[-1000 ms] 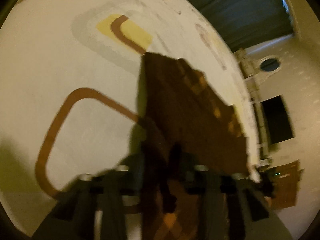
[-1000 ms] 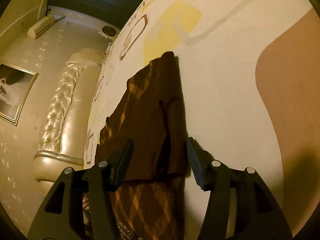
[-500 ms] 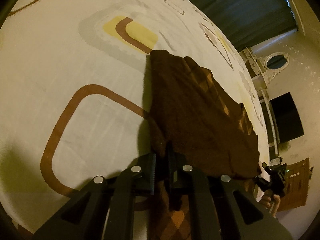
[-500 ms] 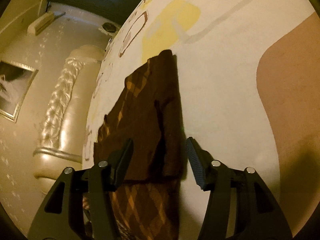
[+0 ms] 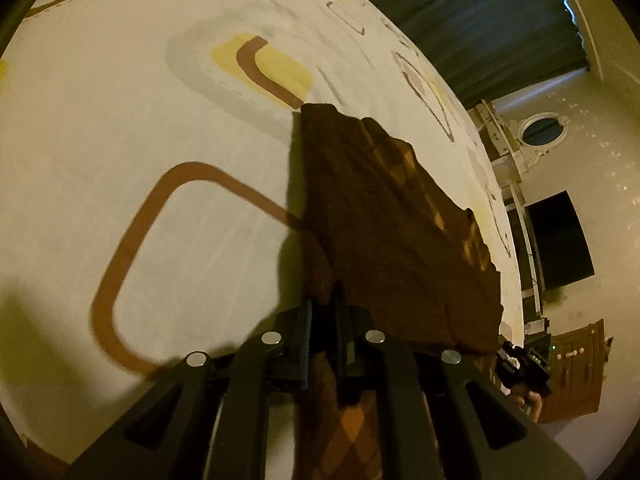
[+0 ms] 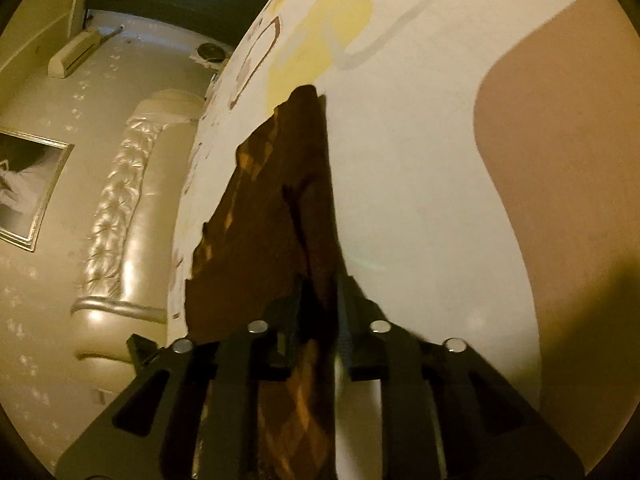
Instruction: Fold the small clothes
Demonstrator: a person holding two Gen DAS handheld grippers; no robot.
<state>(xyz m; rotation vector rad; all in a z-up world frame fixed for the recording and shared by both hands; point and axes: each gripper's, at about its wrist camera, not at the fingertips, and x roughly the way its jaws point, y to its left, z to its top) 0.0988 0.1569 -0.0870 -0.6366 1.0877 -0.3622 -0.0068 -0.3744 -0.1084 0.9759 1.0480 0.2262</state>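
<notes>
Here, a brown argyle garment [image 5: 384, 216] spread over a pale bedsheet [image 5: 168, 128] printed with brown, grey and yellow rounded shapes. Left gripper [image 5: 324, 312] closed tight, near corner of the cloth pinched between its jaws, fabric bunched just ahead of the fingertips [image 5: 308, 316] and hanging below them with orange diamonds showing. Right gripper [image 6: 320, 300] likewise clamped on the garment [image 6: 272, 208], a narrow fold of cloth caught between the jaws, more argyle trailing down under the fingers [image 6: 352, 300]. Far end of the garment lying on the sheet [image 6: 408, 160], near a yellow patch of the print. Off the bed's edge in the right wrist view, a tufted cream headboard [image 6: 120, 216] and a framed picture [image 6: 28, 192] on the wall. In the left wrist view, dark curtains [image 5: 488, 24] and a round mirror [image 5: 542, 134] at the far side.
</notes>
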